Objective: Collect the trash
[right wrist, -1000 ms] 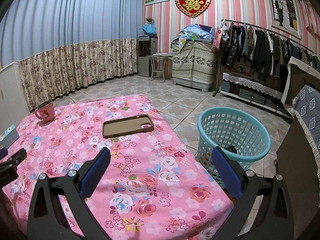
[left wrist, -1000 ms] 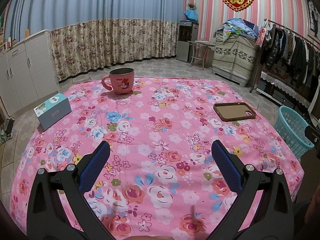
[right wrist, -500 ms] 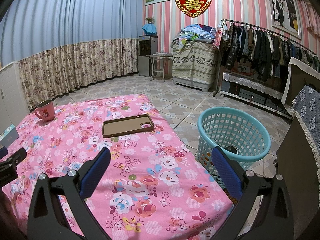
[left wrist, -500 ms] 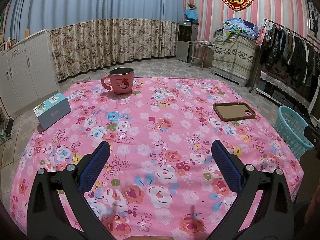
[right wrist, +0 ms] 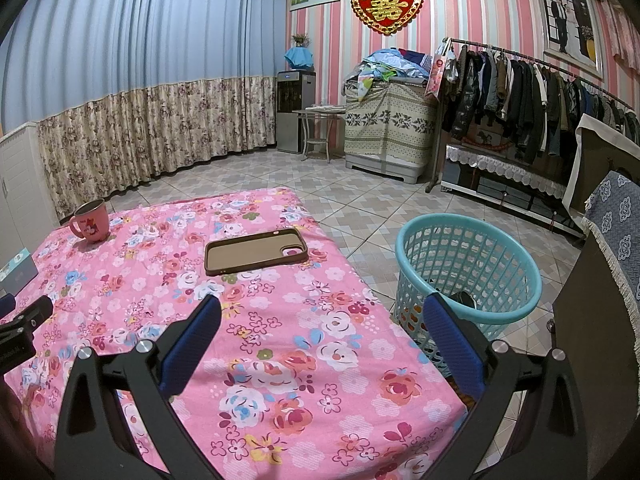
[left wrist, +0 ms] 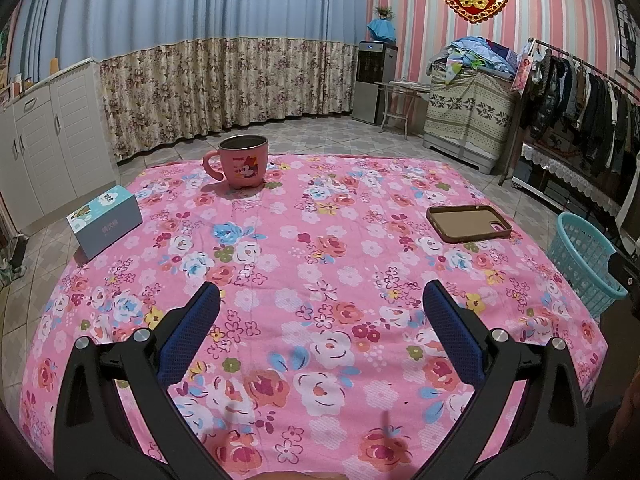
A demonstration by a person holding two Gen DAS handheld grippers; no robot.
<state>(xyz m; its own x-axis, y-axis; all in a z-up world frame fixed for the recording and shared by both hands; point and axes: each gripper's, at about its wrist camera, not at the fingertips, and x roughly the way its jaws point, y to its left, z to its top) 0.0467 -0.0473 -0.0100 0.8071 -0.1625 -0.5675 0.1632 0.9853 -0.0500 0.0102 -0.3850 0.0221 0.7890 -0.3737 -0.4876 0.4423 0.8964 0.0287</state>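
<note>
A teal plastic basket (right wrist: pixel 468 268) stands on the floor at the table's right edge, with dark items at its bottom; it also shows in the left wrist view (left wrist: pixel 582 264). My left gripper (left wrist: pixel 320 300) is open and empty above the near middle of the pink floral tablecloth (left wrist: pixel 320 240). My right gripper (right wrist: pixel 320 312) is open and empty above the table's near right part, left of the basket. No loose trash shows on the cloth.
A pink mug (left wrist: pixel 242 162) stands at the far side, also in the right wrist view (right wrist: pixel 91 222). A blue tissue box (left wrist: pixel 105 220) lies at the left. A brown phone case (left wrist: pixel 468 223) lies at the right (right wrist: pixel 256 251). A clothes rack (right wrist: pixel 520 92) lines the wall.
</note>
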